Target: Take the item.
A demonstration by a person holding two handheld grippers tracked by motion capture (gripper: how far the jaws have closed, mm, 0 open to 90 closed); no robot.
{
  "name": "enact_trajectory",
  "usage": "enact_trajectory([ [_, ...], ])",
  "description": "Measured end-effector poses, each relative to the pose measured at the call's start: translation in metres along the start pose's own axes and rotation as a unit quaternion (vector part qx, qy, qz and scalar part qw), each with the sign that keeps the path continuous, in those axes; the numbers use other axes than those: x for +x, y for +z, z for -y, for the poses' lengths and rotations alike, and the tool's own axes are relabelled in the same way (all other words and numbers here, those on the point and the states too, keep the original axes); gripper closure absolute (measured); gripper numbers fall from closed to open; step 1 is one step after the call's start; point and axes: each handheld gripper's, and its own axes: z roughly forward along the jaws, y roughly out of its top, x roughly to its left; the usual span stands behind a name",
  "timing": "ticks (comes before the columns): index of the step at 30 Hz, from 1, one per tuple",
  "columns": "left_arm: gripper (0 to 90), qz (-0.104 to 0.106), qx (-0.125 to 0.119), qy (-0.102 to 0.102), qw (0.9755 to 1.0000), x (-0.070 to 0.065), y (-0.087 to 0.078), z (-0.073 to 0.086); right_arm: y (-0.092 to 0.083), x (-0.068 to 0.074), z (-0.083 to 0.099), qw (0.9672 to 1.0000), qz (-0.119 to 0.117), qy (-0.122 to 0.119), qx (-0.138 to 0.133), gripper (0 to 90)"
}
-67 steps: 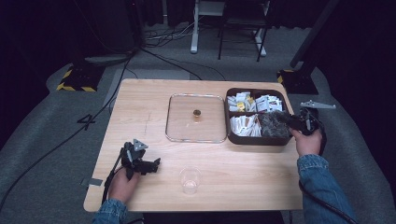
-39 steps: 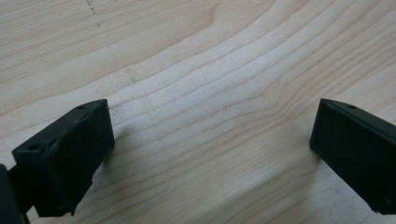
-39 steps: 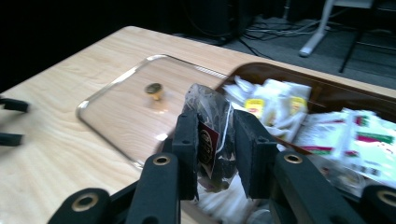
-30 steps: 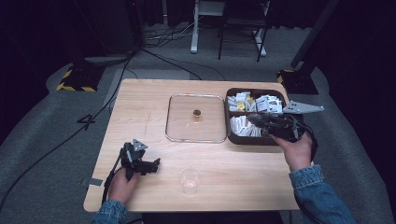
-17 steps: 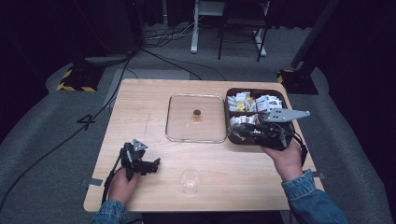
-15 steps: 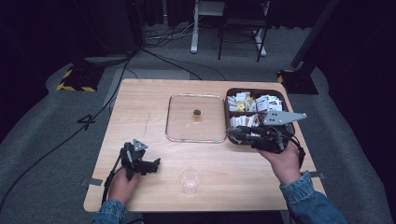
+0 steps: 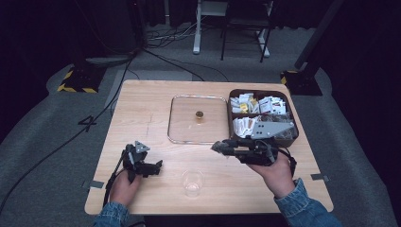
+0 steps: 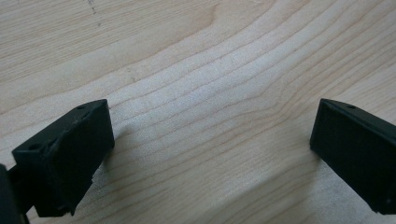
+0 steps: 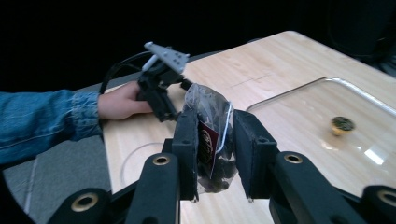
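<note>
Right claw (image 9: pixel 212 154) moved leftward, pinching packet (image 9: pixel 210 140)

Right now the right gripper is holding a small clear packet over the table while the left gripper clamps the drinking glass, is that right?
Not quite. The left gripper clamps nothing: the left gripper view shows its jaws wide apart over bare table, and in the high view the glass stands apart from it. The right gripper does hold the clear packet, as the right gripper view shows.
</note>
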Motion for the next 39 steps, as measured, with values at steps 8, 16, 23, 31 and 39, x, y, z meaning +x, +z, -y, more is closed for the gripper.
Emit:
enact_trajectory([
  [8,0.0,0.000,-0.001,-0.001,1.0000,0.000,0.000,0.000,0.015,0.013,0.000,0.9996,-0.028,-0.003,0.000,71.6],
  [16,0.0,0.000,0.000,-0.001,1.0000,0.000,0.000,0.000,0.031,0.026,0.005,0.9988,-0.048,-0.008,0.009,71.6],
  [23,0.1,0.000,0.000,0.000,1.0000,0.000,0.000,0.000,0.045,0.034,0.011,0.9983,-0.044,-0.028,0.026,71.5],
  [31,0.0,0.000,0.000,0.000,1.0000,0.000,0.000,0.000,0.061,0.039,0.021,0.9969,-0.059,-0.024,0.046,71.5],
  [39,0.1,0.000,0.000,0.000,1.0000,0.000,0.000,0.000,0.074,0.047,0.029,0.9938,-0.069,-0.038,0.079,71.4],
])
